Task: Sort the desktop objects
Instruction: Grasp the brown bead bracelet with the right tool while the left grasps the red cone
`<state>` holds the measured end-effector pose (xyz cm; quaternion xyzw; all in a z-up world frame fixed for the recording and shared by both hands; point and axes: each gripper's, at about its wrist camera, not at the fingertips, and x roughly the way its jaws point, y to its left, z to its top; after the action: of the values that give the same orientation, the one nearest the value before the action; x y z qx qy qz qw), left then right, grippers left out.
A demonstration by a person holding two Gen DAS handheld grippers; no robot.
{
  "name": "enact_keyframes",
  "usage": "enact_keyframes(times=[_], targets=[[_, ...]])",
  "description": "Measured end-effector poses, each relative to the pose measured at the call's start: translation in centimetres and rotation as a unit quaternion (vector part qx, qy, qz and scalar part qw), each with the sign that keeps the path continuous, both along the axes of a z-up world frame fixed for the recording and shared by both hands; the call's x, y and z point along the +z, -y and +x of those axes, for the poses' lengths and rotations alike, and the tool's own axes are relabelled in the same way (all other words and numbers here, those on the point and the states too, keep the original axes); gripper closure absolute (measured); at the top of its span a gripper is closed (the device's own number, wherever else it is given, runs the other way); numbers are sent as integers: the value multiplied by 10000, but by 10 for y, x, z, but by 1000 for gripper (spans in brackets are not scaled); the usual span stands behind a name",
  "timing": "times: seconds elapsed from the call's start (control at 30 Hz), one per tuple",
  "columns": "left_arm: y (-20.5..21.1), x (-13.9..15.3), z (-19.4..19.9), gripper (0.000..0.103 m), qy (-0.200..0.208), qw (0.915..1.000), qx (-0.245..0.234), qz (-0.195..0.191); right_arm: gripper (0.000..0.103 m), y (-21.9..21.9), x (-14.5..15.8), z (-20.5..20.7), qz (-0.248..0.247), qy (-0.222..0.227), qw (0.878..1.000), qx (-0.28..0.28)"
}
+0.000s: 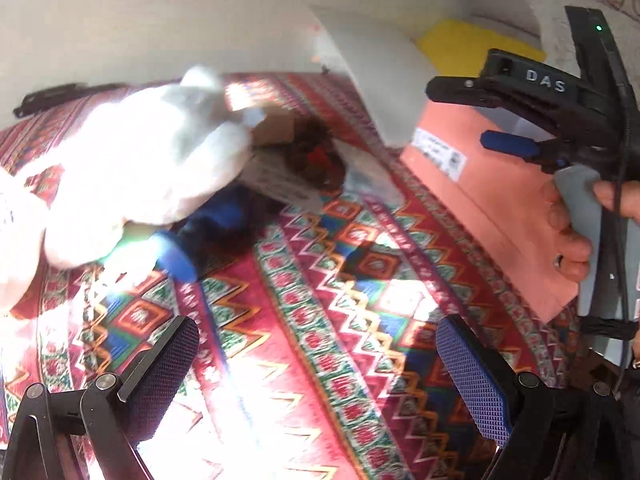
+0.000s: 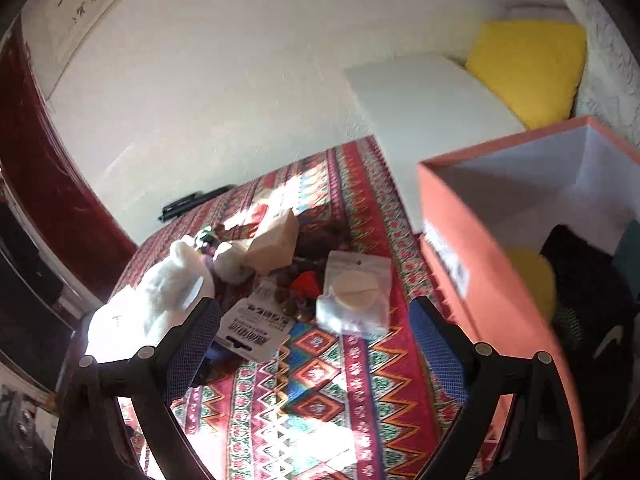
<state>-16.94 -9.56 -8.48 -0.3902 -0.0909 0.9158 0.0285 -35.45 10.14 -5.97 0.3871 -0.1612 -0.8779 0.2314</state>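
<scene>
- Where the loose items lie in a heap on the patterned cloth [image 2: 320, 380], they sit toward its far-left part, well clear of the salmon box [image 2: 492, 280] at the right edge.
- Within the heap, a white plush toy [image 2: 160, 300] lies nearest the left, washed out by sunlight; just beside it is a tan cardboard box [image 2: 276, 246], tilted.
- A clear packet holding a pale round pad [image 2: 354, 294] lies at the heap's right side, closest to the salmon box but apart from it.
- A white printed label card [image 2: 256, 328] rests at the near edge of the heap, with something dark with a red spot [image 2: 306, 282] between it and the packet; what that is I cannot tell.
- Inside the open salmon box are a yellow rounded thing [image 2: 532, 280] and a black item [image 2: 584, 276].
- Right gripper [image 2: 316, 340] hangs above the cloth with its blue-padded fingers spread wide and nothing between them, the heap just ahead.
- Left gripper [image 1: 316, 364] is likewise spread apart and empty over bare cloth, the plush toy ahead to its left.
- In the left wrist view, a hand [image 1: 572, 224] grips the other gripper's handle in front of the salmon box's side.
- Beyond the cloth, a white slab [image 2: 424, 104] and a yellow cushion [image 2: 528, 68] sit against the pale wall.
</scene>
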Motion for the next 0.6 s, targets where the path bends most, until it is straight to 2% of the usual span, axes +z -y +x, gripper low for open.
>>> enact_keyframes(times=[0.13,0.23,0.4,0.53,0.6], targets=[[35,-21,-4,4,257,9982,463,273,19,26,-31,-20,-356,606,9969,359],[42,-29,-7,4,331,9972,537,406,24,47,-50,-33,-521,962,9920,626],[54,-42,-11,4,454,9948,660,628,25,90,-60,-38,-80,889,9900,1092],[63,-52,-15,4,552,9923,758,804,28,119,-66,-45,471,559,9914,1082],[59,-54,-16,4,571,9923,664,874,30,118,-70,-52,462,631,9912,1064]])
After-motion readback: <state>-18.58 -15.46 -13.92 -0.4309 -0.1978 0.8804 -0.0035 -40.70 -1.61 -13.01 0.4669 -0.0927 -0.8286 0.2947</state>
